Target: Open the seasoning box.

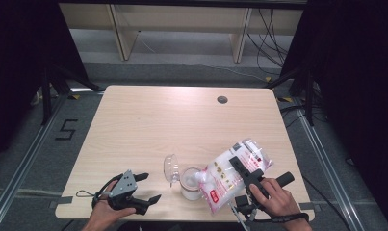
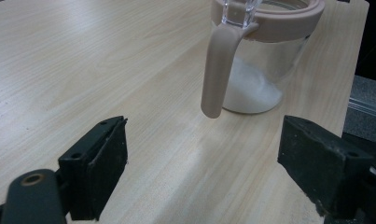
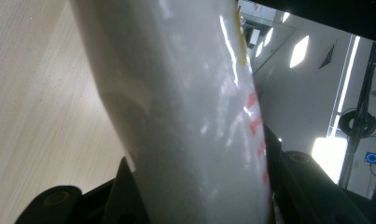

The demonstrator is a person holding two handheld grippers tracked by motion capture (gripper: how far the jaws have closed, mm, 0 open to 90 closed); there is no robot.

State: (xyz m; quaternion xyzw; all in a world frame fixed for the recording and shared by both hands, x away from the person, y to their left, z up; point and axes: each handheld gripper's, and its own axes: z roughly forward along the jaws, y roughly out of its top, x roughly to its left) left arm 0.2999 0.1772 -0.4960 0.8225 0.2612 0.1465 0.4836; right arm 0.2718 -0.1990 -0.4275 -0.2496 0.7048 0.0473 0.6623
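Table edge cuts off the jar [image 2: 265,56]; right hand-held gripper [image 1: 244,173] clamps bag [image 1: 230,175], left [image 1: 146,187] gapes.

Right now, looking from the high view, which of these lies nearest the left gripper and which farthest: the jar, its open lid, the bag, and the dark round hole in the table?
1. Open lid, just right of the left gripper.
2. Jar, beside the lid, farther right.
3. Bag, tilted over the jar, held by the right gripper.
4. Dark round hole, near the table's far edge.

bag [image 1: 235,175] right of jar [image 1: 189,183], touching
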